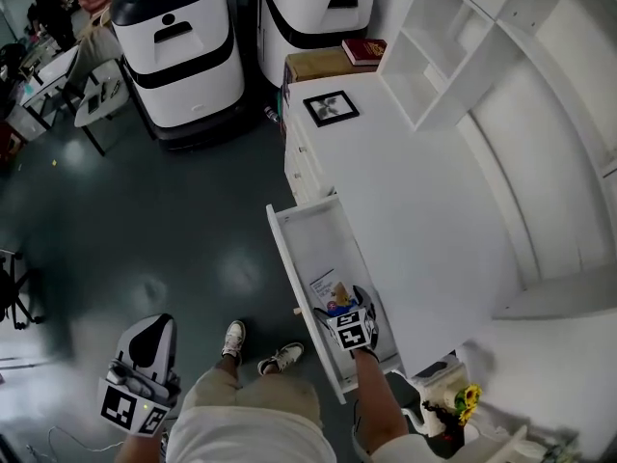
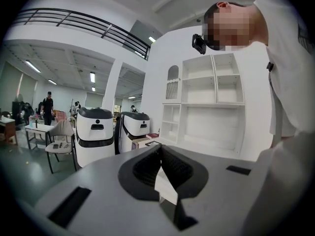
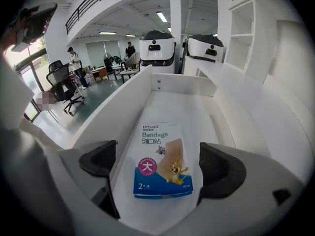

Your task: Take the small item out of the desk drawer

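White drawer, white desk, blue-and-white bandage box with cartoon print, dark grey floor

left gripper: jaws together, low at side | right gripper: jaws apart, held forward

In the head view, the bandage box is partly covered by the right gripper, and its print is too small to be read there. The near end of the drawer is partly hidden by the person's forearm. The jaws of the left gripper are concealed in that view.
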Available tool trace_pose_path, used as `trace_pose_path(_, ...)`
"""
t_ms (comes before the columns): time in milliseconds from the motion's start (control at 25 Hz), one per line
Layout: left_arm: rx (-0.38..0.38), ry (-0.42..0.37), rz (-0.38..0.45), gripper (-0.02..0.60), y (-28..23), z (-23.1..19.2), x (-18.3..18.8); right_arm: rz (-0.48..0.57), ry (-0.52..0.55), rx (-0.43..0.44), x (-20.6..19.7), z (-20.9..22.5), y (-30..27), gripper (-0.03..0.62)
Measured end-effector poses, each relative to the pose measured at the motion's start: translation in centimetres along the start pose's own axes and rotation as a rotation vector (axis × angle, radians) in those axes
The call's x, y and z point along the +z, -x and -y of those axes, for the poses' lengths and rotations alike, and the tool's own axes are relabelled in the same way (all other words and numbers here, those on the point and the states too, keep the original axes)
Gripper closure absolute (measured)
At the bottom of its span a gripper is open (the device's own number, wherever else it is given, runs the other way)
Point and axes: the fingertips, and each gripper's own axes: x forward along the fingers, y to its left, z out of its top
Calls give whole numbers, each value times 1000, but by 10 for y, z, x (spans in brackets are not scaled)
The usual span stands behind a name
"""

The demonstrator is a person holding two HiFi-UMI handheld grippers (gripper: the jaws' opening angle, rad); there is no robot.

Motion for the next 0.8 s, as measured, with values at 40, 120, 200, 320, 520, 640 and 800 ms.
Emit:
trace_pose_path(40, 11, 1, -5, 566, 4, -1, -1, -10, 4, 3, -1, 1, -5, 56)
trace_pose_path(120, 36, 3, -12, 566, 11, -5, -3, -27, 14, 11, -3, 2, -13, 56)
trace_pose_path(200, 59, 4, -15, 566, 17, -9, -4, -39, 18, 18, -3, 3, -18, 56)
trace_pose_path(320, 87, 8, -14, 566, 25, -13, -5, -58, 15, 31, -4, 5, -25, 56)
trace_pose_path(520, 116, 28, -26, 566, 33, -19, -14, -102, 35, 51, -8, 6, -39, 56)
trace_pose_path(640, 116, 35, -30, 566, 34, -19, -17, -127, 50, 47, -9, 9, -43, 56)
trace_pose_path(800, 112, 33, -29, 566, 30, -19, -16, -154, 58, 53, -11, 12, -46, 56)
